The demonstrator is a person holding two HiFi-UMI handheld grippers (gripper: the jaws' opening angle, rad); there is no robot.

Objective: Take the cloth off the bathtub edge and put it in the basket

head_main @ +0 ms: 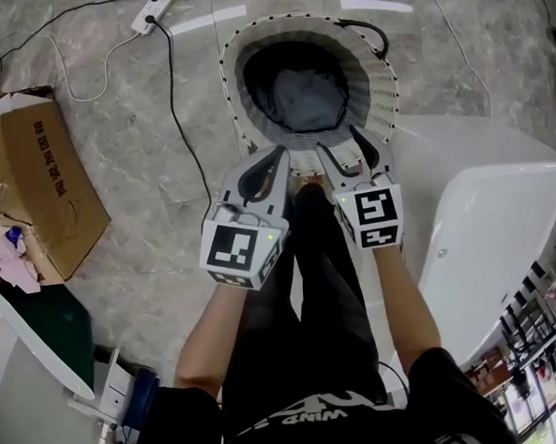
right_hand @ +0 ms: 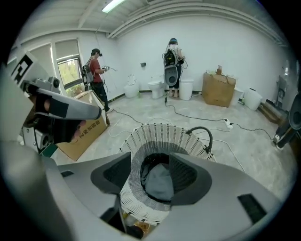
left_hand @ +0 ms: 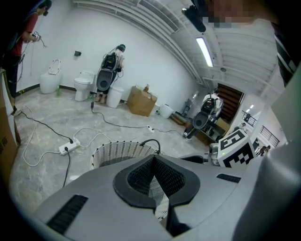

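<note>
Head view shows the white bathtub (head_main: 503,212) beside the woven basket (head_main: 384,95). The grey cloth (head_main: 301,100) already lies down inside the basket. The right gripper (head_main: 354,157) hangs over it, jaws wide apart, holding nothing. The left gripper (head_main: 264,170) looks pinched closed and empty, I think. The drop seems done, so next both grippers should lift away.

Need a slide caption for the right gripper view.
Open right gripper aimed at the white basket, grey cloth lying inside.
</note>
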